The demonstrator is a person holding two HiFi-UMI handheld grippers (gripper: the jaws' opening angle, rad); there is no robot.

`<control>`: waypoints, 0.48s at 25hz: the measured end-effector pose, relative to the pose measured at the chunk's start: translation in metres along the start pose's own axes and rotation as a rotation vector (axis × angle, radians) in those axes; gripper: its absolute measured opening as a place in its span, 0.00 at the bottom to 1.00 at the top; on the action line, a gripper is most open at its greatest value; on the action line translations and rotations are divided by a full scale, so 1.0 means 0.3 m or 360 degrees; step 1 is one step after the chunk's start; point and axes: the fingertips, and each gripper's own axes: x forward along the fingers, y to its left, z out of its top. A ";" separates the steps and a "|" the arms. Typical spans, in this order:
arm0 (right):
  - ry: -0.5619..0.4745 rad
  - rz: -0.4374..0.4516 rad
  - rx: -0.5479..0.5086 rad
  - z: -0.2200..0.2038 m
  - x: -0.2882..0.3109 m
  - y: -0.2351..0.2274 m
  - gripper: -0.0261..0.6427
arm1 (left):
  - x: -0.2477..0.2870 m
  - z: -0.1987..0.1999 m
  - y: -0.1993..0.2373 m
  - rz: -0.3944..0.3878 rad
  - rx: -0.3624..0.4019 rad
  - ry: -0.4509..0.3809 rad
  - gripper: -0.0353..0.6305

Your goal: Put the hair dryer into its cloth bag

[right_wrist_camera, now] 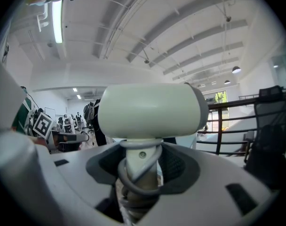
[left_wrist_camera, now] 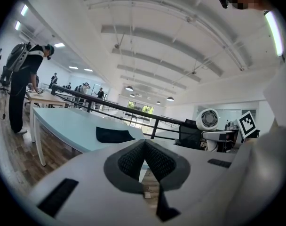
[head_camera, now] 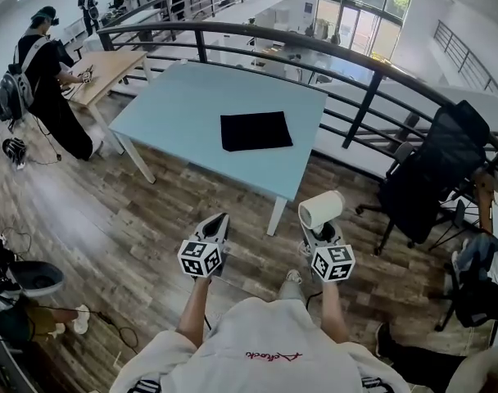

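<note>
Head view looks steeply down; left tool [head_camera: 222,217] camera shares its table [head_camera: 175,113].

The left gripper [left_wrist_camera: 145,154] is holding its jaws together, nothing between them. A black cloth bag [left_wrist_camera: 114,134] is lying flat on the light-blue table [left_wrist_camera: 63,121]. The hair dryer [left_wrist_camera: 209,119] is showing well to its right.

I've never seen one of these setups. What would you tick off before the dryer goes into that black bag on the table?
1. Hair dryer held firmly: ok. The right gripper is shut on its handle.
2. Cord out of the way: ok. It is wound round the handle.
3. Left gripper free to help with the bag: ok. Its jaws are together with nothing between them.
4. Cloth bag unobstructed: ok. It lies flat on the table with nothing on it.
5. Bag mouth open: cannot tell. No opening shows.
6. Grippers over the table: not ok. Both appear short of its near edge, above the floor.
</note>
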 end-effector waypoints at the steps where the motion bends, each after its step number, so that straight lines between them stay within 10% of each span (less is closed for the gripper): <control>1: 0.0001 -0.0003 0.0001 -0.003 0.005 -0.006 0.36 | 0.010 -0.002 0.002 -0.0002 0.0001 0.0003 0.06; 12: -0.0003 0.0013 0.0018 -0.017 0.099 -0.132 0.36 | 0.207 -0.008 -0.011 -0.0047 0.0018 0.0024 0.06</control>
